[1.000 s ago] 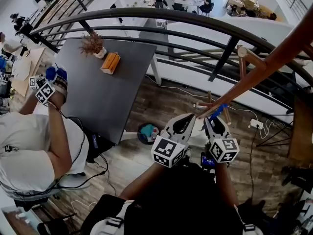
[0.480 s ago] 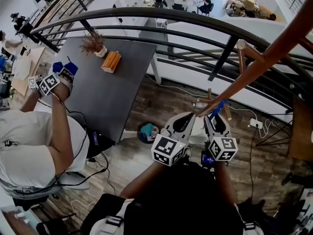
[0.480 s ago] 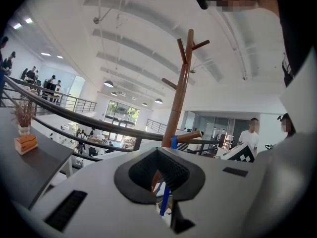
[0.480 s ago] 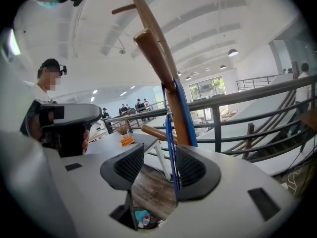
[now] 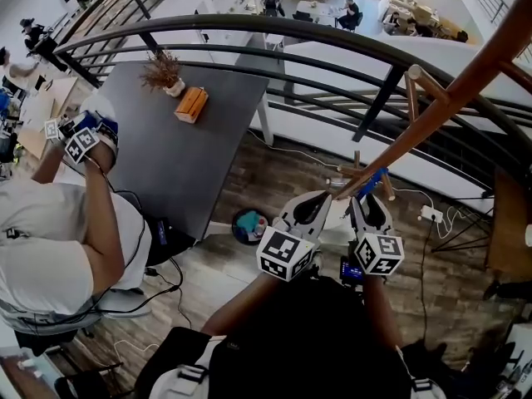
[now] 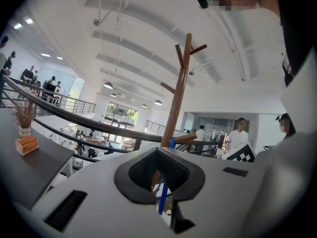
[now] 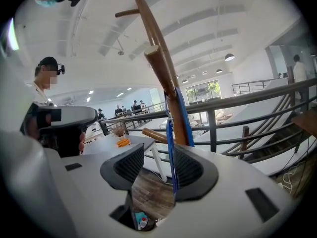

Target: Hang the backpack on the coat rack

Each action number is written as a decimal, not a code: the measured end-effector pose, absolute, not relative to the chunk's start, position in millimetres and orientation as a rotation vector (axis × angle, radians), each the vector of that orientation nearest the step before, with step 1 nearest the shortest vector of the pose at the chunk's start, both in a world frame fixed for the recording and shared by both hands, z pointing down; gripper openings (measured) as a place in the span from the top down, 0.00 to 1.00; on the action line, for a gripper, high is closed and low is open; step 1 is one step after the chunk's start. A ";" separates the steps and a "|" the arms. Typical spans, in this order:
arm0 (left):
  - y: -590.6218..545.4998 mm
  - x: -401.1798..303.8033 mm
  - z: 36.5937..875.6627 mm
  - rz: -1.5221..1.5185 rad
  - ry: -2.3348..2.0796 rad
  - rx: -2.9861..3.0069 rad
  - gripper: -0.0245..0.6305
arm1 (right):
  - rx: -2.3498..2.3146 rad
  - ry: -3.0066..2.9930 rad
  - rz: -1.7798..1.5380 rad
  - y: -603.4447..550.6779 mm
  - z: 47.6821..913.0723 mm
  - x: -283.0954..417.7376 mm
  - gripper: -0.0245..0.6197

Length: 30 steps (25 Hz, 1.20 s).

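A: Whereabouts of backpack strap (image 5: 371,181)?
B: Blue, looped over a low peg (image 7: 161,71) of coat rack (image 5: 449,102), right of centre, just past both grippers. Rest of bag: can't tell. Black bulk at near edge btw the forearms, maybe bag, maybe clothing.
A: R gripper (image 5: 366,202)?
B: Jaws apart, just been opening. Strap runs down btw them, along right pad, not pinched.
A: L gripper (image 5: 327,198)?
B: Tips together, pointed at same peg. Strap shows in gap behind tips; pinched or not, can't tell.
A: Elsewhere?
B: Dark table (image 5: 191,156) far left w/ orange box (image 5: 191,105) and dried plant (image 5: 164,73). Second person (image 5: 58,248) at left edge, marker-cube gripper raised. Black railing (image 5: 332,32) across far side.
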<state>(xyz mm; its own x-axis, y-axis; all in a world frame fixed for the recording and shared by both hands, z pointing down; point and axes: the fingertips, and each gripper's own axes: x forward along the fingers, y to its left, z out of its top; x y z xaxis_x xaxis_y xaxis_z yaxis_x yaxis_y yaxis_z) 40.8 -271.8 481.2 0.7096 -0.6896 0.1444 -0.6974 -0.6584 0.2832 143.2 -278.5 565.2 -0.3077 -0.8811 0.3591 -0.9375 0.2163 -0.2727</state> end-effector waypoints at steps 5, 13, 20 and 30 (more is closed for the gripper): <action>-267.3 31.8 478.7 0.031 -1.084 2.607 0.95 | 1.813 -2.330 0.676 -271.9 560.1 141.9 0.68; -262.7 12.8 469.8 0.012 -1.087 2.626 0.95 | 1.876 -2.310 0.629 -267.1 544.2 132.2 0.94; -244.5 -8.8 465.5 -0.001 -1.080 2.632 0.95 | 1.905 -2.325 0.628 -248.3 531.0 114.4 0.94; -219.7 -17.8 459.3 -0.027 -1.037 2.668 0.95 | 1.964 -2.322 0.580 -221.9 511.5 111.8 0.94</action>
